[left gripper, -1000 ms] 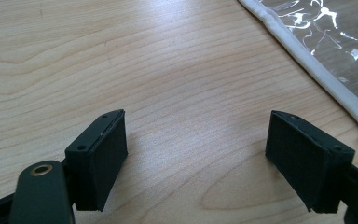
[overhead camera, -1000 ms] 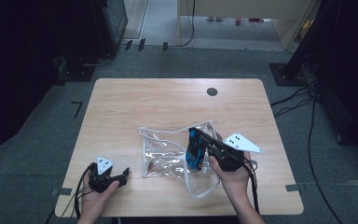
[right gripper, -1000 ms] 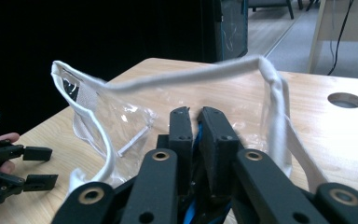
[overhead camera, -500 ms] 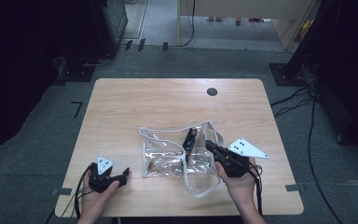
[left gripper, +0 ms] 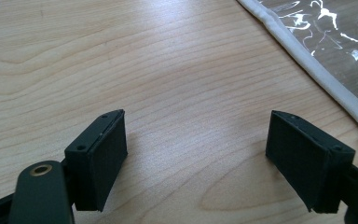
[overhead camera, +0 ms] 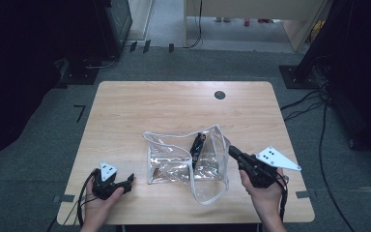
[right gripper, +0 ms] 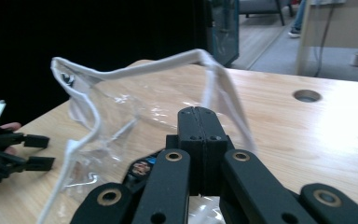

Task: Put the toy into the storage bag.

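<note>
**Clear plastic pouch open on the table, both grippers empty**

Clear plastic, edged with white piping, forms the soft pouch (overhead camera: 186, 162) that is seen near the middle of the light wooden table (overhead camera: 174, 106), slightly toward the person's side. Its mouth is held open and upward, and a small dark packet with a coloured label (overhead camera: 196, 145) is leaned inside it against the right-hand wall. The right gripper (overhead camera: 233, 153) is held in the person's right hand (overhead camera: 265, 195) just beside the pouch's right edge, apart from it; in the right gripper view its black jaws are seen pressed together with nothing between them, and the pouch's white rim (right gripper: 135, 70) is seen beyond them. The left gripper (overhead camera: 128, 181) is rested low at the table's front left corner in the left hand (overhead camera: 96, 203), and its jaws are spread wide over bare wood, with the piped edge of the pouch (left gripper: 317, 70) near the right jaw.
</note>
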`<state>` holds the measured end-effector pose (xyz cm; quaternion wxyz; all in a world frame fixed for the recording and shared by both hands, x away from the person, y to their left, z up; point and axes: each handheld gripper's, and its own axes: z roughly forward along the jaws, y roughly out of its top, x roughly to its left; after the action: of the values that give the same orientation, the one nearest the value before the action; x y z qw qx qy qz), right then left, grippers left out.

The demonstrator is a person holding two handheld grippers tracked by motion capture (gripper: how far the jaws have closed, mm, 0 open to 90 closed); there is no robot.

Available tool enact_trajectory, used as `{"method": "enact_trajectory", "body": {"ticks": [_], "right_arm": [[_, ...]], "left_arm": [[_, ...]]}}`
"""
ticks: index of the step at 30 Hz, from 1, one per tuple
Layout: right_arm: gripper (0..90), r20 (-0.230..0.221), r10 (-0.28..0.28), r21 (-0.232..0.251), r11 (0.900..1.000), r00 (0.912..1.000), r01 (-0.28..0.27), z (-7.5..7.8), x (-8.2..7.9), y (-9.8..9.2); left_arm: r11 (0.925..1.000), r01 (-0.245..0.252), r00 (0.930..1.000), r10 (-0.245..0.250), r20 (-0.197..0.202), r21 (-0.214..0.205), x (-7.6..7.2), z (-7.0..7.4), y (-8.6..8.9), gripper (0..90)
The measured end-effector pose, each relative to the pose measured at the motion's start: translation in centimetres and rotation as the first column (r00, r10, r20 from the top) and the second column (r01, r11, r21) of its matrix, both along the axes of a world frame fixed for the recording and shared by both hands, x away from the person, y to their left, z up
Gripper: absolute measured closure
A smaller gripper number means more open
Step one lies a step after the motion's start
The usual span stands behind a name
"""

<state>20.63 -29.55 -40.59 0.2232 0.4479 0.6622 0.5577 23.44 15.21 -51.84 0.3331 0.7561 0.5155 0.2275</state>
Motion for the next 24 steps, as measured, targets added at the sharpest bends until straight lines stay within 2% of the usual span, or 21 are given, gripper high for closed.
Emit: {"method": "enact_trajectory", "body": {"ticks": [2, 4, 9, 11, 14, 16, 17, 19, 21, 24], "right_arm": [[89.9, 0.000, -0.019, 0.005, 0.9998, 0.9998, 0.019, -0.2, -0.1, -0.8], [84.4, 0.003, -0.044, -0.004, 0.9990, 0.9990, 0.044, -0.5, -0.2, -1.8], [62.0, -0.035, -0.072, 0.010, 0.9973, 0.9968, 0.073, -1.5, -0.1, -3.5], [51.8, -0.047, -0.066, 0.017, 0.9976, 0.9967, 0.067, -1.8, 0.0, -4.1], [28.7, -0.075, -0.082, 0.008, 0.9965, 0.9938, 0.083, -2.1, 0.2, -4.8], [7.2, -0.102, -0.123, -0.021, 0.9924, 0.9872, 0.121, -2.3, 0.4, -5.4], [1.7, -0.113, -0.131, -0.036, 0.9912, 0.9849, 0.128, -2.4, 0.5, -5.7], [0.0, -0.128, -0.159, -0.069, 0.9861, 0.9789, 0.151, -2.8, 0.5, -6.2], [0.0, -0.150, -0.197, -0.096, 0.9782, 0.9688, 0.184, -3.3, 0.7, -6.9], [0.0, -0.172, -0.216, -0.114, 0.9735, 0.9613, 0.198, -4.2, 0.7, -8.0]], "left_arm": [[1.0000, -0.001, 1.0000, 0.001, 0.000, 0.000, 0.0, 0.0, 0.0, 20.5], [1.0000, -0.001, 1.0000, 0.001, 0.001, 0.000, 0.0, 0.0, 0.0, 20.5], [1.0000, -0.002, 1.0000, 0.002, 0.002, 0.000, 0.0, 0.0, -0.1, 20.3], [1.0000, -0.002, 1.0000, 0.002, 0.002, 0.000, 0.0, 0.0, -0.1, 20.3], [1.0000, -0.001, 1.0000, 0.001, 0.002, 0.000, 0.0, 0.0, -0.1, 20.2], [1.0000, -0.001, 1.0000, 0.001, 0.002, 0.001, 0.1, 0.0, -0.1, 20.2], [1.0000, -0.001, 1.0000, 0.001, 0.001, 0.001, 0.1, 0.0, -0.1, 20.1], [1.0000, -0.001, 1.0000, 0.001, 0.001, 0.002, 0.1, 0.0, -0.1, 20.1], [1.0000, -0.003, 1.0000, 0.003, 0.001, 0.001, 0.1, 0.0, -0.1, 20.1], [1.0000, -0.003, 1.0000, 0.003, 0.001, 0.001, 0.1, 0.0, -0.1, 20.1]]}}
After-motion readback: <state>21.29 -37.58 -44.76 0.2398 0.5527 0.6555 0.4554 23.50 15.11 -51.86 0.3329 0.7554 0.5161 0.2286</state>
